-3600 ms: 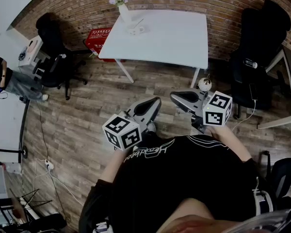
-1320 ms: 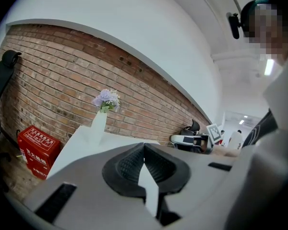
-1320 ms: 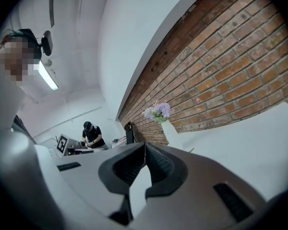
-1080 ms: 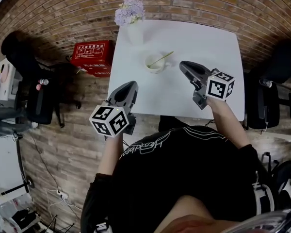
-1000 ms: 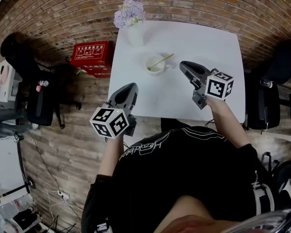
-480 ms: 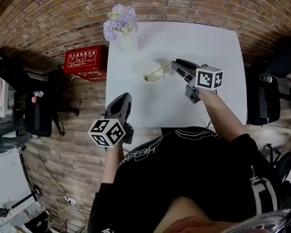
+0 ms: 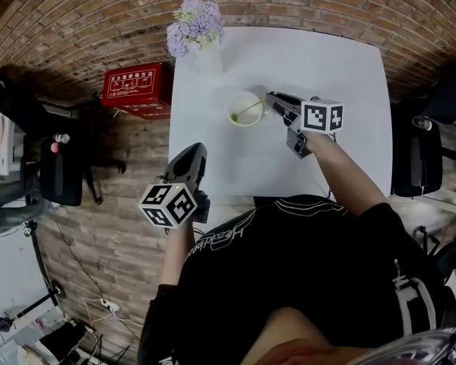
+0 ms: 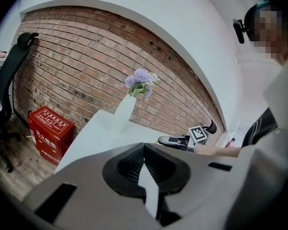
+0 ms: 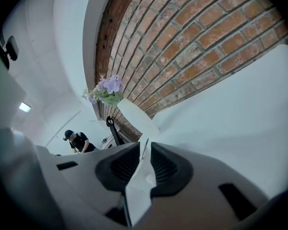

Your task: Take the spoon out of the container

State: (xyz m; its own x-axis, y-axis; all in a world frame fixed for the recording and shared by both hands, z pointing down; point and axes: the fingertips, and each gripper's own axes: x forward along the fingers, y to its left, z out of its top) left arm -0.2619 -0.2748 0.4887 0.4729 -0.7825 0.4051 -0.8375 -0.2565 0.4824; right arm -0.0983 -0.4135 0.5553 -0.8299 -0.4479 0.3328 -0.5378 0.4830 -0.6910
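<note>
Right gripper [image 7: 272, 99], head view: over the white rectangular table [image 7: 342, 74], tips at the handle of the slim pale spoon [image 7: 251, 109], which leans in the small round white container [image 7: 234, 102]; left gripper [image 7: 196, 152] hovers by the table's near left corner. Left gripper view: jaws together, nothing between them. Right gripper view: jaws closing, narrowly apart, spoon handle between the pads, not yet pinched.
</note>
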